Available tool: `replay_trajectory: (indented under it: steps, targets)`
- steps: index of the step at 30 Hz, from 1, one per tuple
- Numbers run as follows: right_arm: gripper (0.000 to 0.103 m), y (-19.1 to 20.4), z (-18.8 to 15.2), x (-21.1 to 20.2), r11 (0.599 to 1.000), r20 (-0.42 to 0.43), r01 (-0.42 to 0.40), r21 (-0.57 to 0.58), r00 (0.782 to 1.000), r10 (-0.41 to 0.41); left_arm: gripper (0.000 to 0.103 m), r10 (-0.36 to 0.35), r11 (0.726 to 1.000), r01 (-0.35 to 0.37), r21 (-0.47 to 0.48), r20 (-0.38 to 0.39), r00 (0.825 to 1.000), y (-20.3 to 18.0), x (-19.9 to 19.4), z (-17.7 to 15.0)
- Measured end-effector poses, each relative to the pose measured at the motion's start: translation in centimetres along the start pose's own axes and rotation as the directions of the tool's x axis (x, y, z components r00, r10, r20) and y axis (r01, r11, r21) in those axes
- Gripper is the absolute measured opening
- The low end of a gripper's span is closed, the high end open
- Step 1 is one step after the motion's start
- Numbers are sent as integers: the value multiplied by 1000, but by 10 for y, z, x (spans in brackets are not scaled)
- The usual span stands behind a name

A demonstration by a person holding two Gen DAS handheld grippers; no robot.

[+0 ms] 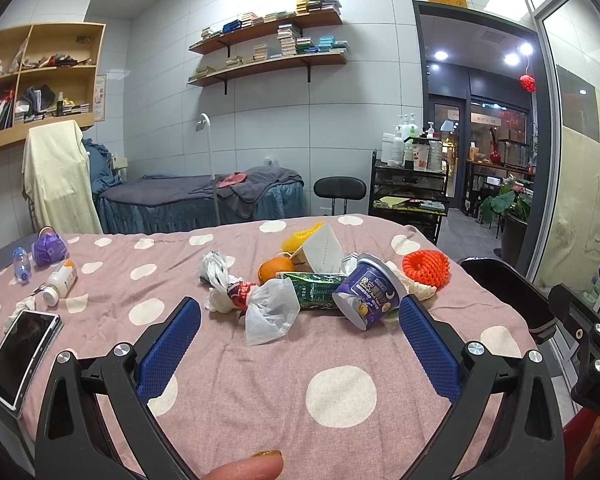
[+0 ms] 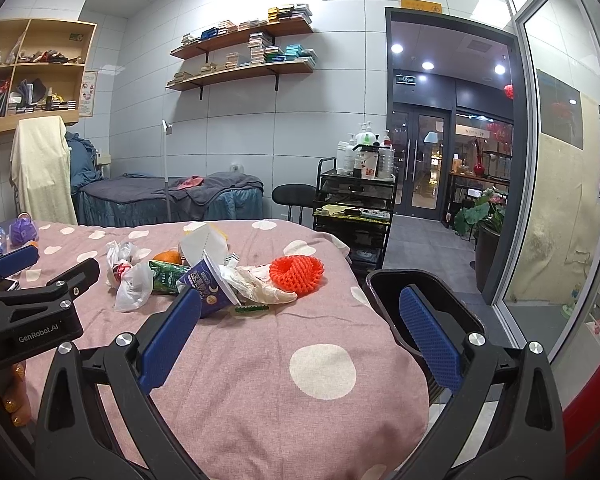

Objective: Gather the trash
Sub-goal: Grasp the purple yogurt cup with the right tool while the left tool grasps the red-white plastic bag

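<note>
The trash [image 1: 320, 280] lies heaped mid-bed: a purple cup [image 1: 366, 294] on its side, a green carton [image 1: 314, 290], a clear bag [image 1: 270, 310], an orange [image 1: 274, 270] and a red foam net [image 1: 426, 266] to the right. It sits ahead of both grippers, touching neither. The left gripper [image 1: 300, 344] is spread wide and empty over the dotted bed [image 1: 260, 380]; the right gripper [image 2: 300, 340] is likewise wide and empty. A dark bin [image 2: 432, 304] stands at the bed's right edge. A phone [image 1: 20, 356] lies far left.
</note>
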State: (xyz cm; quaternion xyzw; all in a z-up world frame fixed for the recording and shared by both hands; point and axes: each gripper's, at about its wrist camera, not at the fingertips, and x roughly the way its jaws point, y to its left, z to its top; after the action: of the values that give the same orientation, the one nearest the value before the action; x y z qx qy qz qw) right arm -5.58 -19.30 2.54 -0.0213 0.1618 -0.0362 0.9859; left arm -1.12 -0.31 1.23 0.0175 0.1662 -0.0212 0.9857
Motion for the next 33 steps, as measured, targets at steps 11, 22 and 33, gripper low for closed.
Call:
replay_trajectory:
  steps: [11,22,33]
  targets:
    - [98,-2,0,3,1000,-17,2,4,1000,-2,97,-9,1000,9,-7,-21,1000,0,5,0]
    - [98,4,-10,46,991,-192,-133,1,973,131,97,-78,997,75,-19,-265,961,19,54,-12]
    - [98,28,-23,127,947,-428,-322,2,856,292,97,-61,996,23,-87,-474,879,78,105,-27]
